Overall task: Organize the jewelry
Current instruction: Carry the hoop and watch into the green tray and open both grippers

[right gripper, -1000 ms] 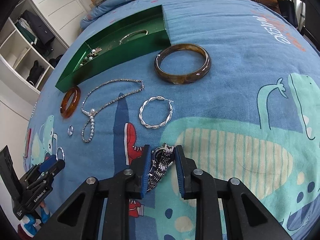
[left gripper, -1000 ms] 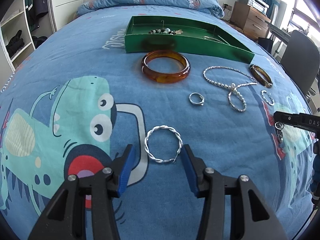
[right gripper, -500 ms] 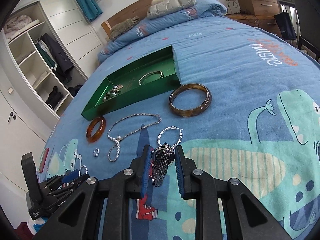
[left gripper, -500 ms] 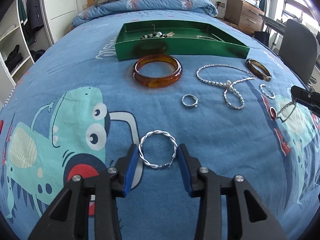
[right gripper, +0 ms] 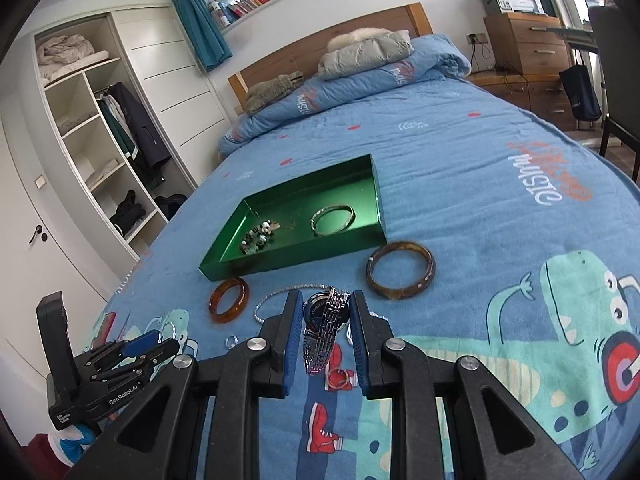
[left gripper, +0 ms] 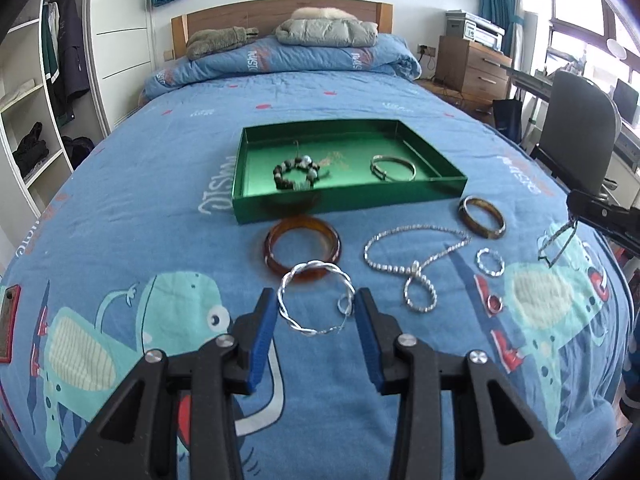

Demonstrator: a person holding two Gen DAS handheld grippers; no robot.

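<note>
Hoop point(left gripper: 316, 298) sits clamped in my left gripper point(left gripper: 316, 320); my right gripper point(right gripper: 325, 330) pinches watch point(right gripper: 323, 328) above bed point(right gripper: 460, 208), near tray point(right gripper: 296, 260).

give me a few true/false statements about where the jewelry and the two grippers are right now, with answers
1. The left gripper holds the twisted silver hoop lifted off the bedspread. True.
2. The right gripper is empty. False: it is shut on a silver watch, whose band hangs between the fingers.
3. The green tray already holds a beaded bracelet and a thin bangle. True.
4. The pearl necklace lies inside the tray. False: it lies on the bedspread in front of the tray.
5. The amber bangle is in the right gripper. False: it rests on the bedspread just in front of the tray.
</note>
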